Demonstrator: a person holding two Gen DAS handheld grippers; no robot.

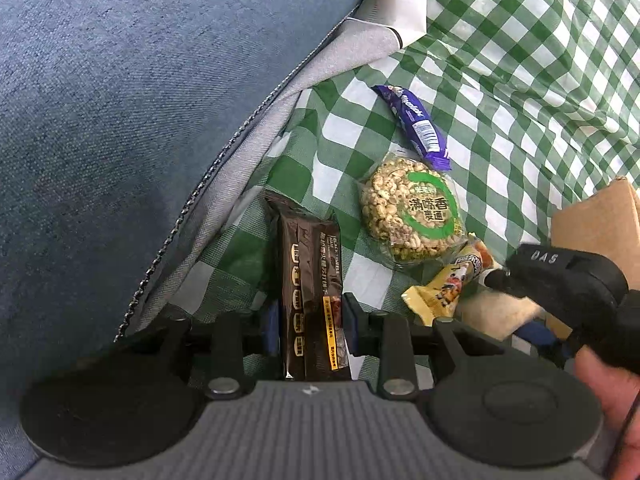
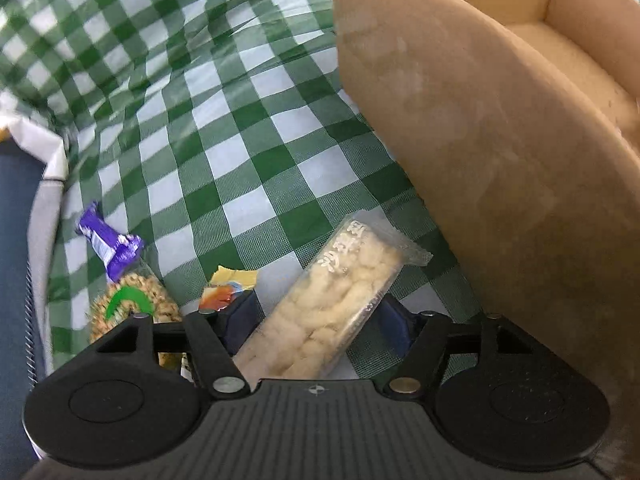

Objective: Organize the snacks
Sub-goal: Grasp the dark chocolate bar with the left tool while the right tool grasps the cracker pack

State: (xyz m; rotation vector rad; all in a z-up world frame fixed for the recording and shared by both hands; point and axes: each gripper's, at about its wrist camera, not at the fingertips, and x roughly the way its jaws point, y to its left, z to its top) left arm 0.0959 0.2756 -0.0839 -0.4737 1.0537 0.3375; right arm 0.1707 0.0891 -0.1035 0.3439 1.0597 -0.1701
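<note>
Nearest the left wrist camera, a dark brown snack bar [image 1: 310,280] lies lengthwise between the fingers of the left gripper [image 1: 310,320], whose blue pads press against both of its long sides, so the bar is clamped. Ahead of the gripper and slightly to its right sits a round puffed-grain cake [image 1: 412,216] in clear wrap with a green ring label, and beyond that a purple wrapper bar [image 1: 416,124] lies on the green checked cloth [image 1: 520,60]. A yellow packet [image 1: 444,288] rests just right of the fingers, touching the grain cake's edge. To the gripper's left rises a blue fabric cushion [image 1: 120,120] with a zipper seam.

In the right wrist view, the right gripper [image 2: 316,320] has a pale puffed-rice bar [image 2: 332,304] in clear film lying at a slant between its fingers; the blurred pads seem to touch it, though a firm grip cannot be told for certain. A cardboard box [image 2: 500,160] stands close ahead on the right, its open top visible.
</note>
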